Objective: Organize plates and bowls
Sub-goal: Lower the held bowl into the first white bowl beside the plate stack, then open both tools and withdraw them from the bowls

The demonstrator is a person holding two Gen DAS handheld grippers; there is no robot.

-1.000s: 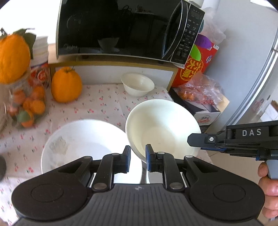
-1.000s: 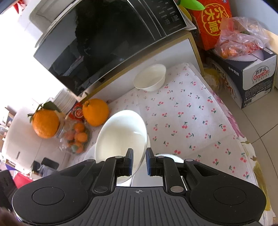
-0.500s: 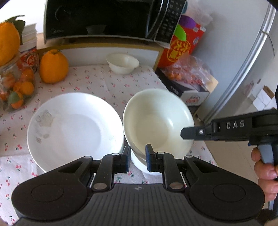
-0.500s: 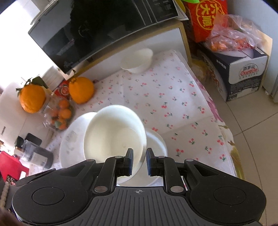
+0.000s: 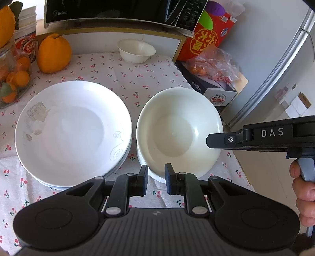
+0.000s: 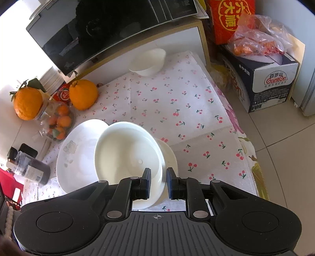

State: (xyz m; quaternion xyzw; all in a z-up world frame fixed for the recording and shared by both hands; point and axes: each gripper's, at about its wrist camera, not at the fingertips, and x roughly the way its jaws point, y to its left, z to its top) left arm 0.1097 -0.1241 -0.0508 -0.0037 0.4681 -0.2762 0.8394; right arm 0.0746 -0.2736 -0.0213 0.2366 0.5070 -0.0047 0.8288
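Note:
A cream bowl (image 5: 177, 130) rests slightly tilted in a second cream bowl (image 6: 170, 158), just right of a stack of white plates (image 5: 72, 130). My left gripper (image 5: 156, 177) is shut on the top bowl's near rim. The right gripper (image 6: 158, 179) is shut on the same bowl's right rim (image 6: 126, 157); the left wrist view shows it side-on, as the right gripper (image 5: 208, 140) reaching in from the right, held by a hand (image 5: 303, 187). The plate stack (image 6: 78, 157) lies left of the bowls. A small white bowl (image 5: 135, 51) stands alone at the back.
A microwave (image 5: 118, 11) sits on a shelf behind. A large orange (image 5: 53, 53) and a jar of small oranges (image 5: 13, 82) stand at the back left, a dark jar (image 6: 31, 169) at the left edge. Boxes (image 6: 271, 78) and a fridge (image 5: 285, 69) lie beyond the table's right edge.
Both grippers came down with the cream bowl, which was raised and steeply tilted. It now sits almost level in the lower bowl beside the plates.

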